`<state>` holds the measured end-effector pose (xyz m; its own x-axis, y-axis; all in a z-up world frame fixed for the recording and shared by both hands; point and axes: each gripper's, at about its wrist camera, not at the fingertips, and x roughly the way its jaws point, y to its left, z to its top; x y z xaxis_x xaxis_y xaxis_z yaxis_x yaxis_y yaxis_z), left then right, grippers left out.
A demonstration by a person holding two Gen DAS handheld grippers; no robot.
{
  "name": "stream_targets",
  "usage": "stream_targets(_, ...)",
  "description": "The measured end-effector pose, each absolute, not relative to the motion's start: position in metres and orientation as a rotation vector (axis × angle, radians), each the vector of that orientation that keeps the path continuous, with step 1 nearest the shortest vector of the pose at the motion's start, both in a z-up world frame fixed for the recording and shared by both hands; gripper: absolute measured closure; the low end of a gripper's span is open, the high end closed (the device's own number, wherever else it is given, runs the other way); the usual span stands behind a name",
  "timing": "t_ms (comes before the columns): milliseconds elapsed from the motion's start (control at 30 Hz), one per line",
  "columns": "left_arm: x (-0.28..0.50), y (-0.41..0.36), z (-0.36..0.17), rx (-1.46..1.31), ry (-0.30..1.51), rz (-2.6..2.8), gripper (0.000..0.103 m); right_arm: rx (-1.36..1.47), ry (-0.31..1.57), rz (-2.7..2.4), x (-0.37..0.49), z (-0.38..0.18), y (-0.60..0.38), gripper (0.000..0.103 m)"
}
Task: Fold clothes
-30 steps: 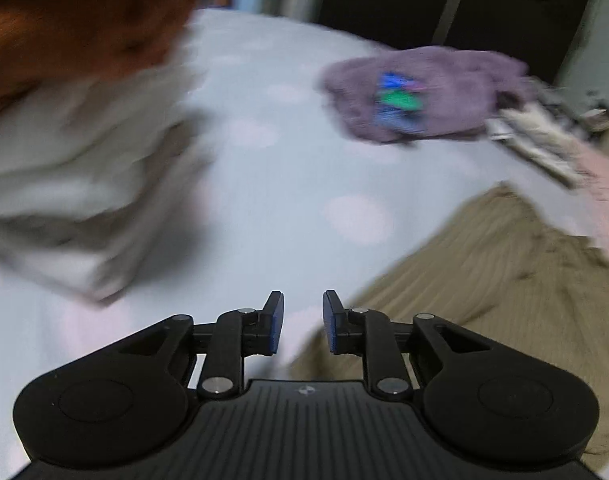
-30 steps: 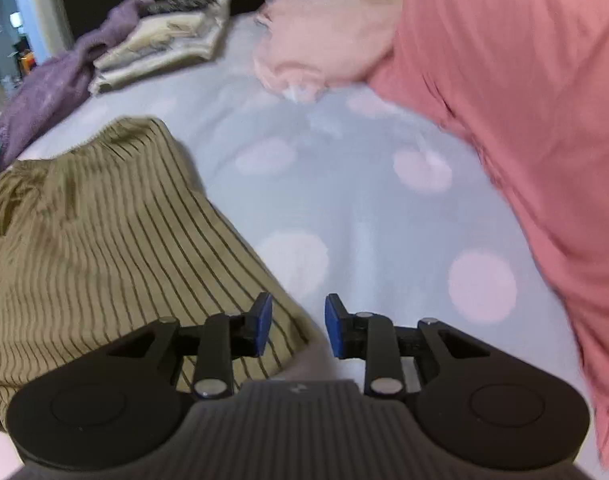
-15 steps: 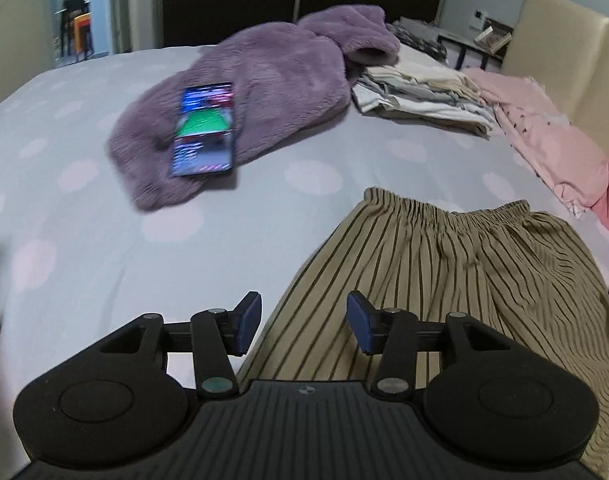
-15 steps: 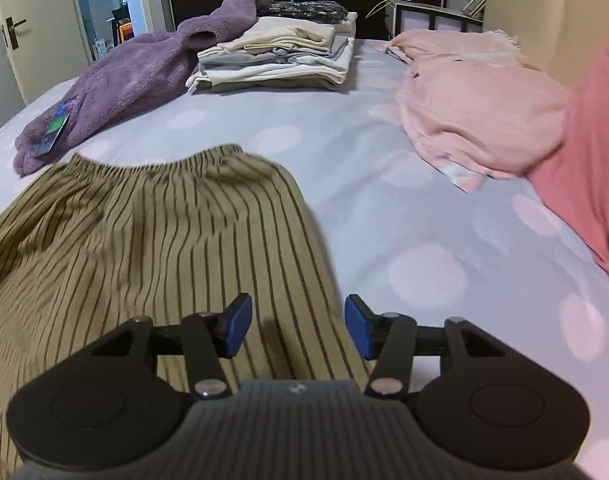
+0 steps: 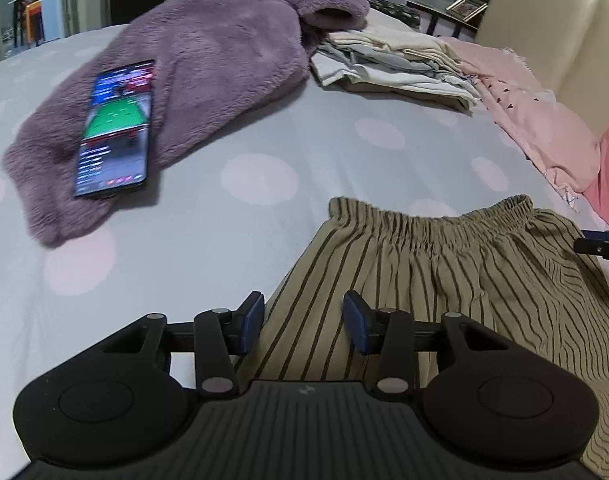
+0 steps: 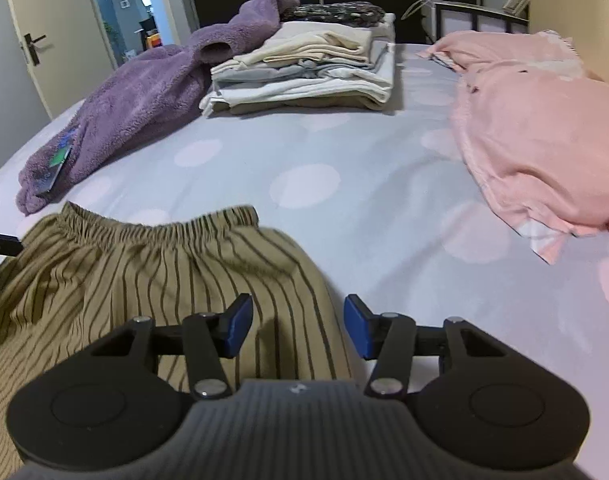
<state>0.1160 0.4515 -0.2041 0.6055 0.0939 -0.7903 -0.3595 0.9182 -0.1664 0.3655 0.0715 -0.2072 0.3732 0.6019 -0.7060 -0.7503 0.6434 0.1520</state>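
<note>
The left gripper [image 5: 303, 322] hangs with its blue pads spread apart over the left edge of the olive striped shorts [image 5: 444, 280], and the right gripper [image 6: 297, 328], jaws likewise parted and holding nothing, sits over the shorts' right edge. The shorts lie flat on the polka-dot bedsheet [image 6: 344, 152] with the elastic waistband farthest from both cameras. Beyond them a phone [image 5: 114, 130] rests on a purple fleece garment [image 5: 224, 52], its lit screen showing a green snooker table with text too blurred to read, beside a stack of folded clothes [image 6: 304, 72] and a pink garment [image 6: 536, 128].
</note>
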Motion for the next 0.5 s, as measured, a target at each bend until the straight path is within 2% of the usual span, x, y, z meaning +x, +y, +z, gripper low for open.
stream_targets(67, 0.124, 0.452, -0.208, -0.334, 0.894, 0.262, 0.069, -0.212, 0.815, 0.889, 0.373, -0.209, 0.079, 0.049)
stream_targets(100, 0.128, 0.453, -0.211, -0.346, 0.908, 0.258, 0.082, -0.217, 0.820, 0.897, 0.376, -0.210, 0.083, 0.052)
stream_targets(167, 0.135, 0.455, -0.216, -0.364, 0.953, 0.260, 0.103, -0.232, 0.836, 0.923, 0.382, -0.212, 0.089, 0.080)
stream_targets(200, 0.137, 0.457, -0.217, -0.370, 0.966, 0.259, 0.103, -0.235, 0.848, 0.930, 0.386, -0.213, 0.091, 0.102)
stream_targets(300, 0.135, 0.460, -0.211, -0.381, 0.939, 0.224, 0.103, -0.193, 0.849, 0.946, 0.391, -0.209, 0.089, 0.102)
stream_targets(500, 0.112, 0.485, -0.188, -0.502, 0.740, 0.213, 0.103, -0.049, 0.801, 0.971, 0.401, -0.186, 0.074, 0.102)
